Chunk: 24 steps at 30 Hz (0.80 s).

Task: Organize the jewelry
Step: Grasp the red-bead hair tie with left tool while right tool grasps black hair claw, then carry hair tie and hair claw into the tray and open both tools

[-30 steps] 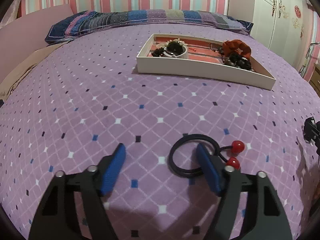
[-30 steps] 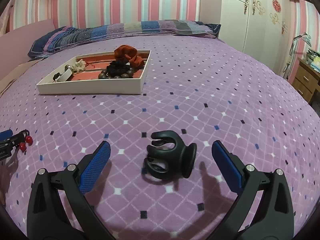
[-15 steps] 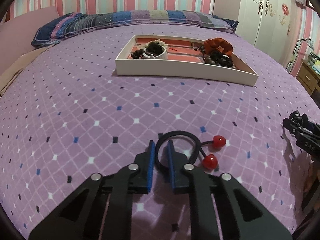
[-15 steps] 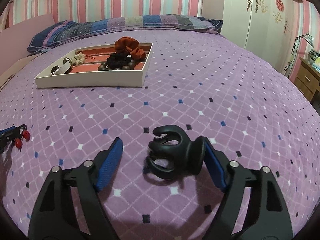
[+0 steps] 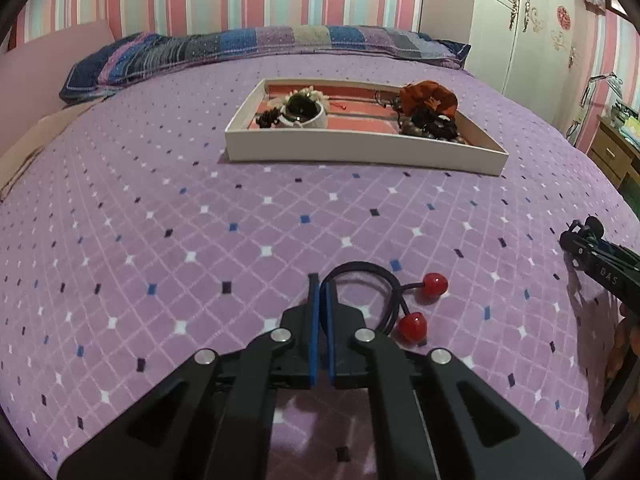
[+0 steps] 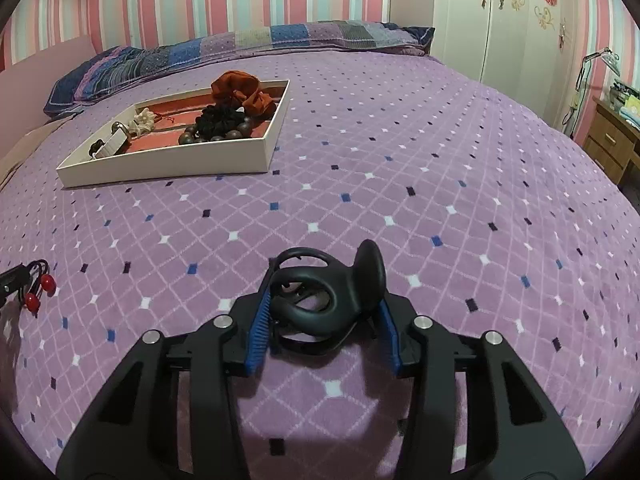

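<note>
Hair tie (image 5: 362, 280) loop lying flat, pinched by left claw (image 5: 320, 292), hair clip (image 6: 328, 296) teeth pointing left, clamped in right claw (image 6: 324, 312).

Both grippers low and level, jaws closed.
Left gripper (image 5: 322, 292) pads nearly touching; right gripper (image 6: 326, 312) fingers held apart, clamped on a load.
</note>
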Available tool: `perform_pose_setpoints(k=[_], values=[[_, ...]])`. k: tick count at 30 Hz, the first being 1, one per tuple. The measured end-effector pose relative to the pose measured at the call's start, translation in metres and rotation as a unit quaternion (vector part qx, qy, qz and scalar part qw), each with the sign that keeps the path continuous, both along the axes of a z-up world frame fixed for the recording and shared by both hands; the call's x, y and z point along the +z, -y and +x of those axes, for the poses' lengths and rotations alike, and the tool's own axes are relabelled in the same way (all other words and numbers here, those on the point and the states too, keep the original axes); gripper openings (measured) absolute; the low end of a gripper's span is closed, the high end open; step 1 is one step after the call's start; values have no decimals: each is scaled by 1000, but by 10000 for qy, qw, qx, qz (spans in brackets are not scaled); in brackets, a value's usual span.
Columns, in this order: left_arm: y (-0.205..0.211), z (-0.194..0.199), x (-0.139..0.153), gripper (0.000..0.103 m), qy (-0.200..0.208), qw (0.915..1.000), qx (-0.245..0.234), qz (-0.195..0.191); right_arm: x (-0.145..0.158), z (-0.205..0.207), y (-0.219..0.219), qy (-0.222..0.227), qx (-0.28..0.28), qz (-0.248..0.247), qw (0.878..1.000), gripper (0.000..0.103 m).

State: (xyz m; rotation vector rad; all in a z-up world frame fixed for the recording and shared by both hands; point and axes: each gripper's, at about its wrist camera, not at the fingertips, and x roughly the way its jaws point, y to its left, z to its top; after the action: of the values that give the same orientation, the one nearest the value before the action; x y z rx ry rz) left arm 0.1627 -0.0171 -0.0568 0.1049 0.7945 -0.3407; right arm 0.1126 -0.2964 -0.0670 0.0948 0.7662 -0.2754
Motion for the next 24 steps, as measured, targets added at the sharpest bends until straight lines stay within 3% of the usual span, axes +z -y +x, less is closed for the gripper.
perform_pose_setpoints(k=[24], values=[[2, 0, 26, 4, 321, 9995, 41, 25, 20, 1, -23, 261, 318, -284, 9987, 45]])
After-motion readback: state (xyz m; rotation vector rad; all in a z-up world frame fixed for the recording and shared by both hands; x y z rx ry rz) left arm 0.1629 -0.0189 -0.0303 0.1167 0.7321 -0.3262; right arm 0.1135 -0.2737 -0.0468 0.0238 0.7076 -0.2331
